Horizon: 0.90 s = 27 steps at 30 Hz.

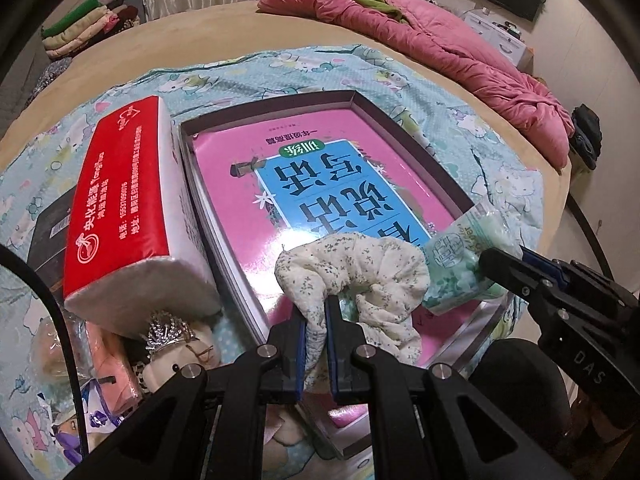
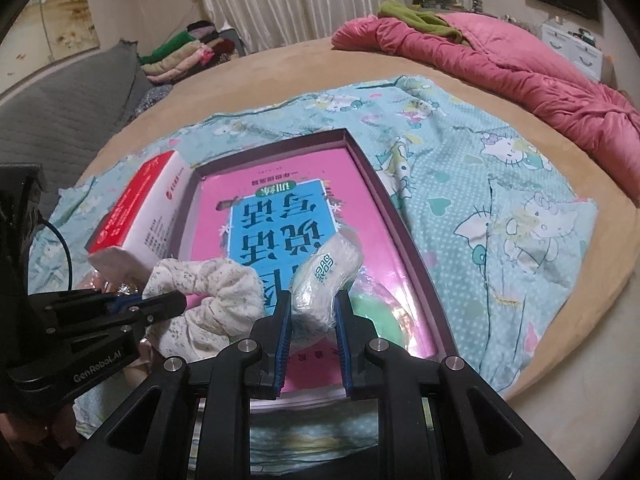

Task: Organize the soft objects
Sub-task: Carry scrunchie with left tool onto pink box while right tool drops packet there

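My left tongs [image 1: 316, 320] are clamped on a crumpled white fabric scrunchie with tiny grey-green flecks [image 1: 356, 276], held over the near end of the glossy pink-and-blue book [image 1: 320, 184] lying in the shallow dark cardboard box [image 1: 368, 108]. At its 3 o'clock, my right tongs [image 2: 314, 312] pinch a soft, crinkly plastic-wrapped pale-green tissue pack [image 2: 324, 280]. A plump red-and-white tissue brick [image 1: 128, 204] leans at the box's 9 o'clock on the quilted cartoon-print blanket [image 2: 480, 184].

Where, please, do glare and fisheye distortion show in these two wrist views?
Left wrist view: white glare streaks the glossy pink book below the tissue pack; the bed edge bows strongly. Right wrist view: glare sits on the book beside the right gripper; dark vignette fills the corners.
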### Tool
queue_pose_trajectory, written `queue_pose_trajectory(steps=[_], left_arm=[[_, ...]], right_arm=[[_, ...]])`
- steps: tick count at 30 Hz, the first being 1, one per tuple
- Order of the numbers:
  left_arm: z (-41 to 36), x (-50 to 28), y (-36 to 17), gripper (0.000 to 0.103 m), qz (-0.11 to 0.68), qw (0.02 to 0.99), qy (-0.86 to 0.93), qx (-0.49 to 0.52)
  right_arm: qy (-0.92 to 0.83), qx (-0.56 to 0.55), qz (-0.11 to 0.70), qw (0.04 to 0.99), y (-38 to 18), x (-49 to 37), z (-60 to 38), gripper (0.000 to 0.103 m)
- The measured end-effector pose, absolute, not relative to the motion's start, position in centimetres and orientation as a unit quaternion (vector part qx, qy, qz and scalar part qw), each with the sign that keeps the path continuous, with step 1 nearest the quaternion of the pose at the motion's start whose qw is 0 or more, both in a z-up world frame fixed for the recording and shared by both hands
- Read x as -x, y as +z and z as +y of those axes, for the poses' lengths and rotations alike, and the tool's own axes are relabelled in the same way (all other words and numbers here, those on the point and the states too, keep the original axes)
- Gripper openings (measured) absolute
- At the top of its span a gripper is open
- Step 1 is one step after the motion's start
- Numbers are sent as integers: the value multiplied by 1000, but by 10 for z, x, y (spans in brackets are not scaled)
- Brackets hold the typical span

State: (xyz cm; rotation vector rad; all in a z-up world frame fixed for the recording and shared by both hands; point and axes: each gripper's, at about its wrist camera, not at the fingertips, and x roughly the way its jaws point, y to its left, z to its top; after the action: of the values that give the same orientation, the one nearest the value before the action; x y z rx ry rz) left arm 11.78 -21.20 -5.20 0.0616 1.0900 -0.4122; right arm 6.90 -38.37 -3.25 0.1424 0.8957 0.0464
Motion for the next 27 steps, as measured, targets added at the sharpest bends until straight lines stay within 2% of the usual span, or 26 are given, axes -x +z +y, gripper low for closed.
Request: queue_pose_trajectory(steps=[11,16,21,23,25,27], left_arm=[[-216,-117,-54,10,515,832,-203,-27],[-216,-117,-54,18,517,831,-204,-28],[-215,-117,-53,22,517,831,-206,-25],[-214,-116,-51,26,515,831,-206,-24],[-213,-116,-50,31,515,832,-205,-24],[-212,-115,-49,32,514,833,-205,-23]], right_arm=[[14,-66,449,891,-42,-77,-384,26],[12,-69,448,891,-43,-78,-385,34],[11,-70,433,898,-37,-74,-385,37],[9,-69,430,900,-35,-73,-385,43],[8,-72,426,902,-33,-71,-386,45],[4,-73,424,903,-32,-71,-387,46]])
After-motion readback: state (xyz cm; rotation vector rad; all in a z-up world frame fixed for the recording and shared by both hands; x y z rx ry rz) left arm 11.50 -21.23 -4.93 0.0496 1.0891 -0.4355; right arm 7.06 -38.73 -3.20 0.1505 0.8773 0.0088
